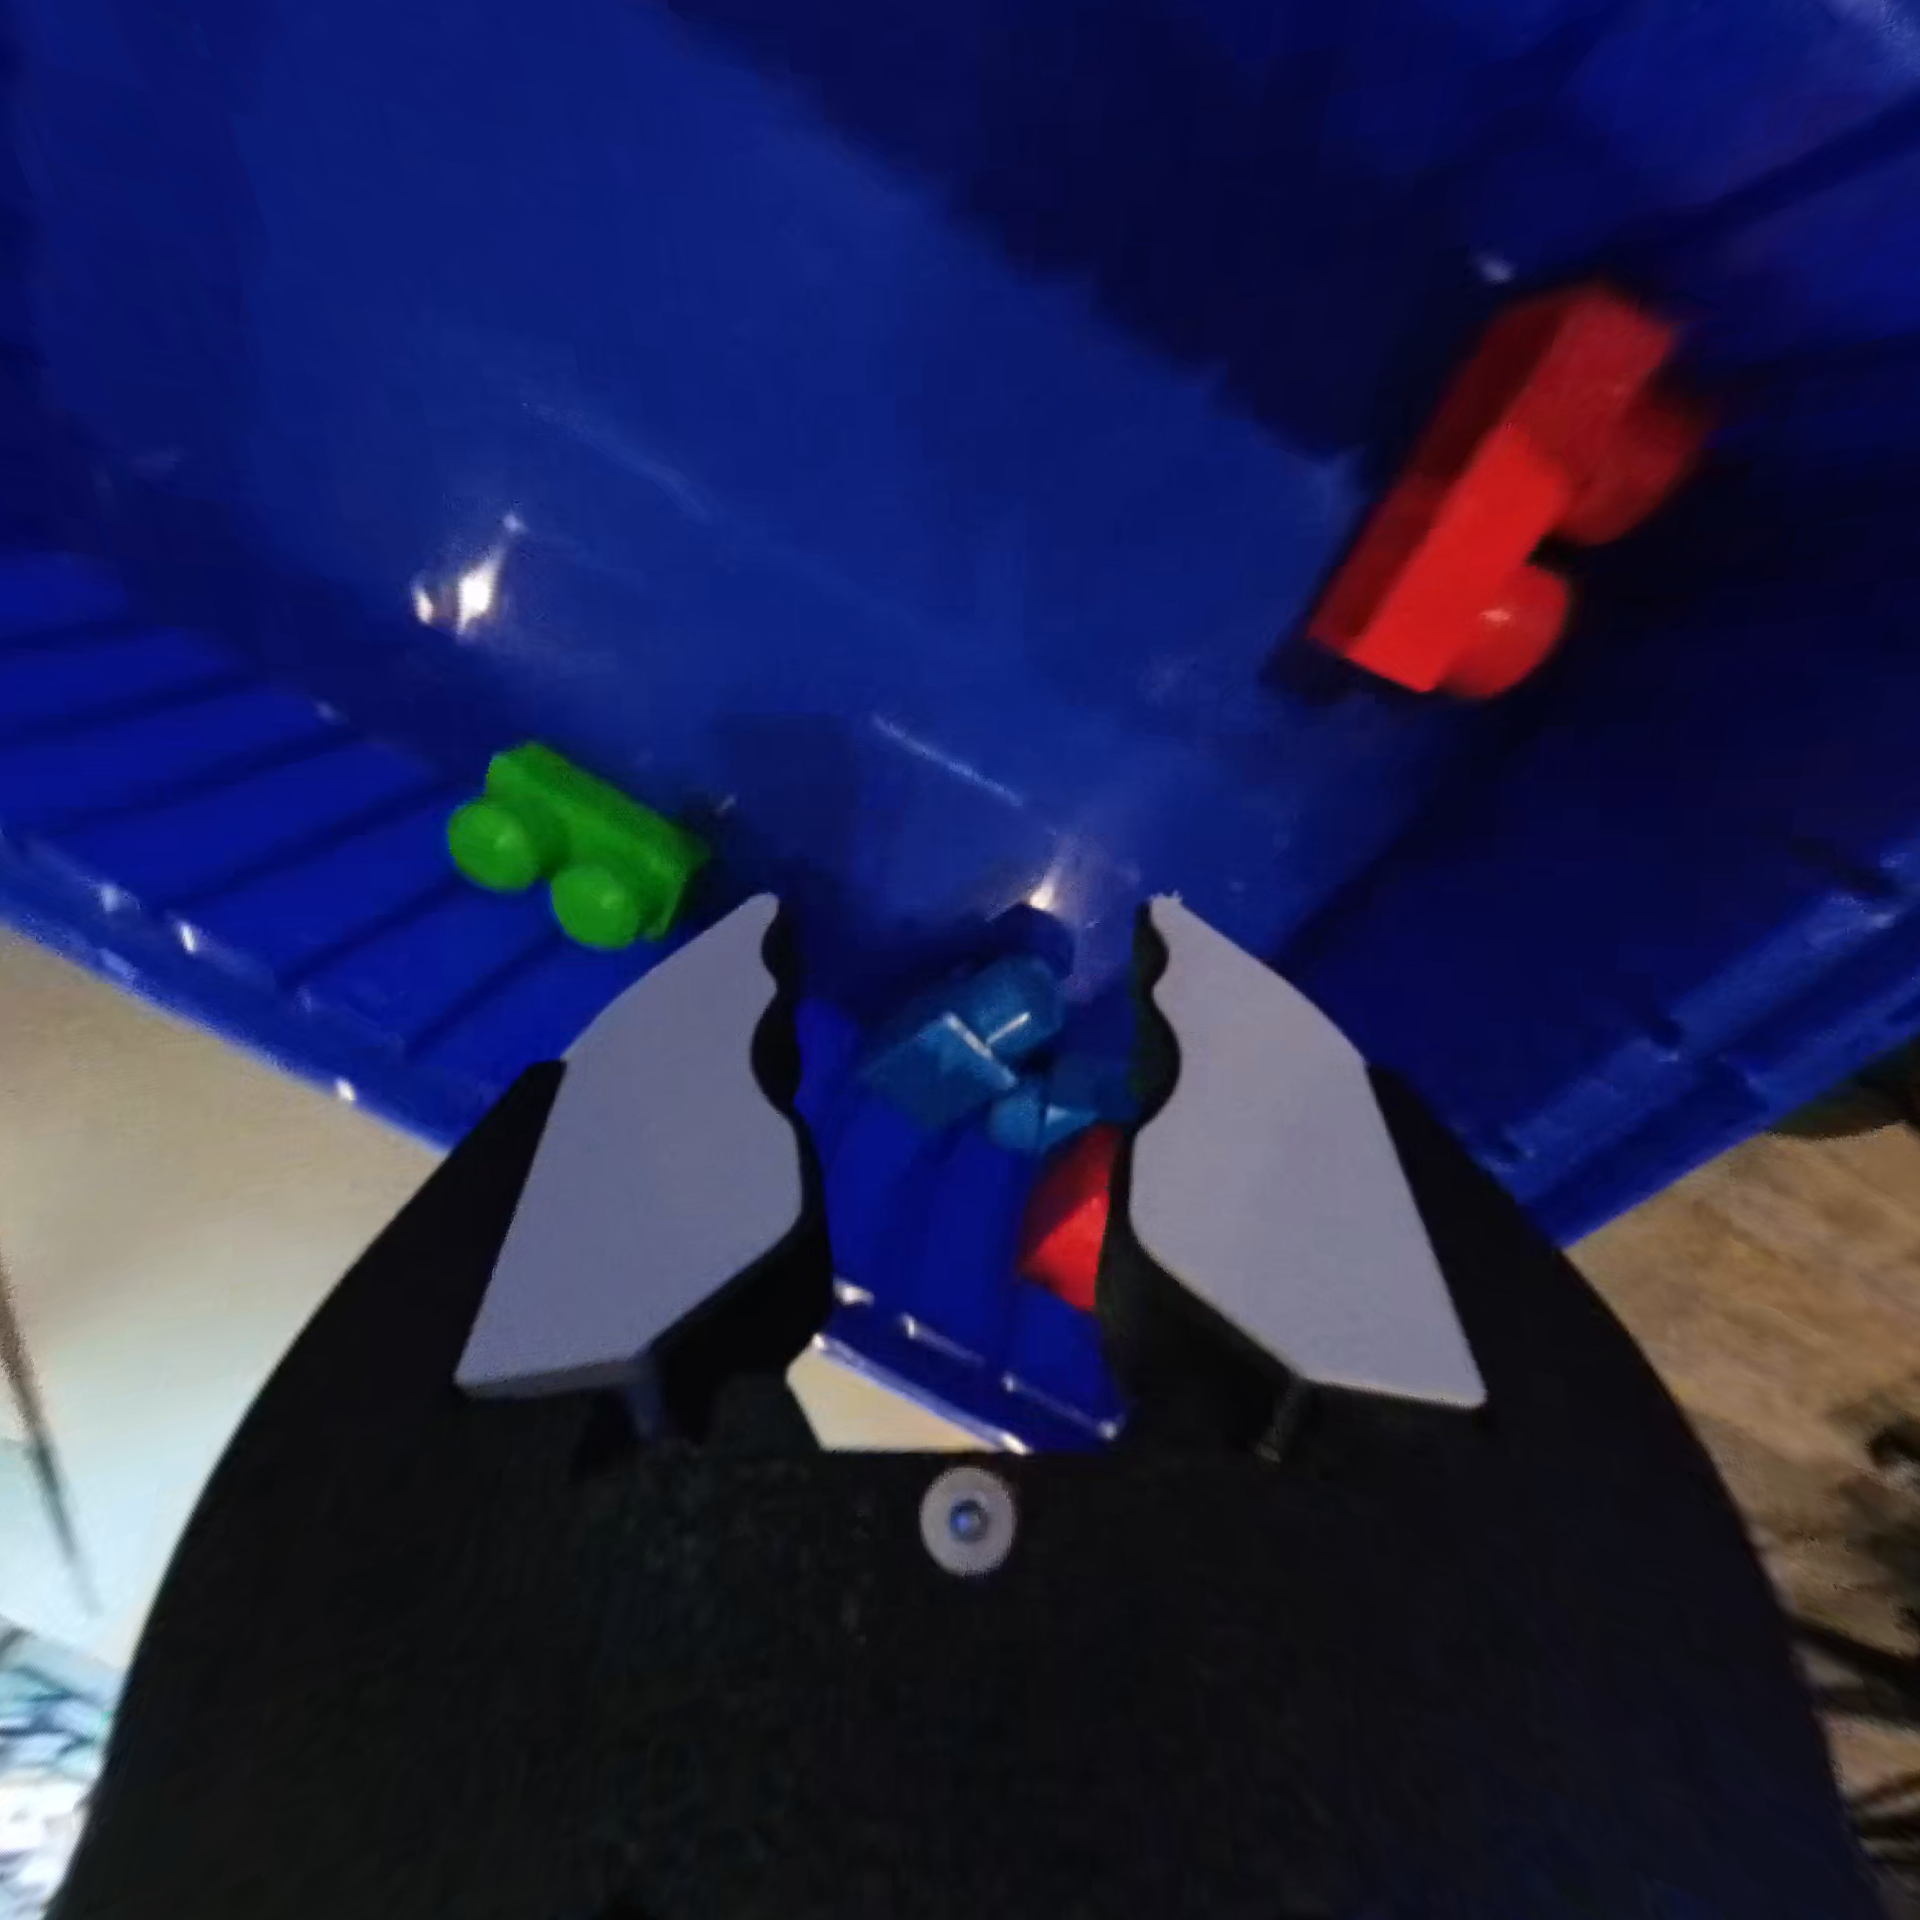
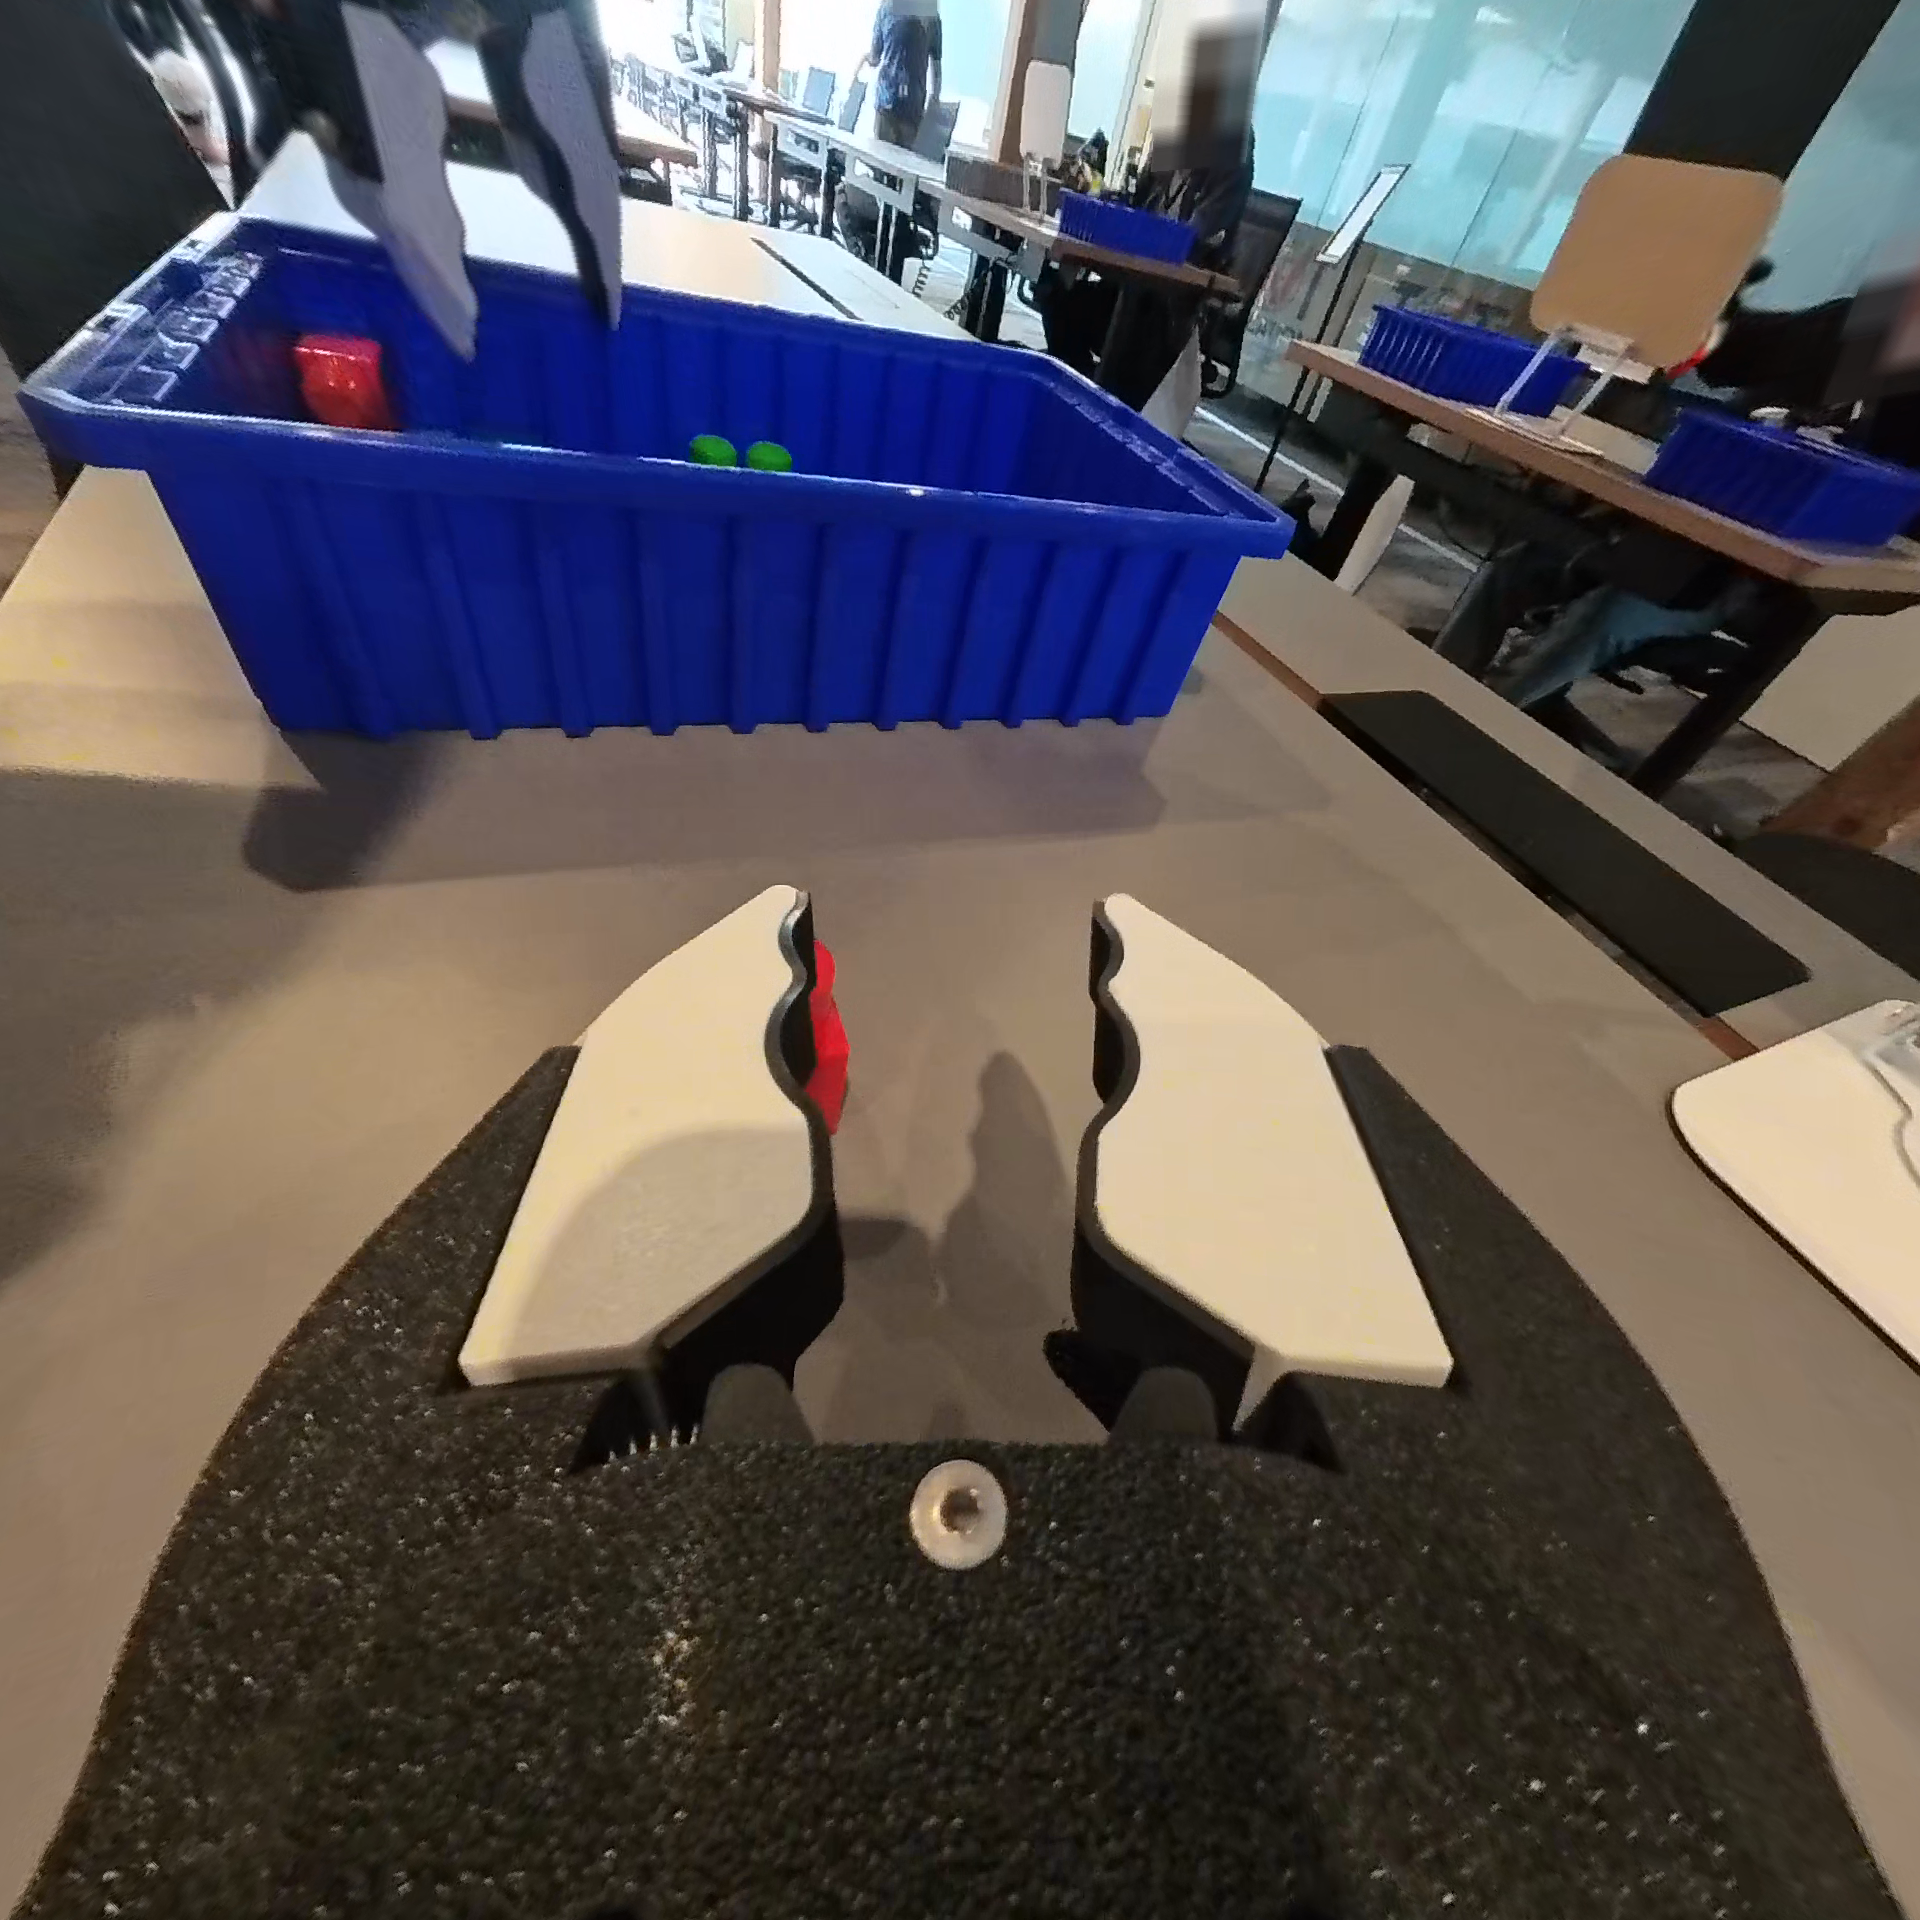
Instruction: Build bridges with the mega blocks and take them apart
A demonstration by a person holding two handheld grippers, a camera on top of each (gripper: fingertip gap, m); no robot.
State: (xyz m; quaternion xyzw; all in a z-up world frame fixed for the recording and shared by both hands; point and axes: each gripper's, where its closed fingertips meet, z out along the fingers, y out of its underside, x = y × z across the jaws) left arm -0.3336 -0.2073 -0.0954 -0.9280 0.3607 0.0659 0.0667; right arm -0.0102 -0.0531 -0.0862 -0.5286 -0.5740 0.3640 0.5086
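Note:
My left gripper is open and empty, pointing down into a blue bin. On the bin floor below its fingers lie a light blue block and a red block. A green block lies to the left and a larger red block at the far right. My right gripper is open over the grey table. A small red block shows just inside its left finger. The right wrist view also shows the left gripper above the bin, a red block and green studs.
A white board lies at the table's right edge, beside a black strip. Other desks with blue bins and people stand in the background.

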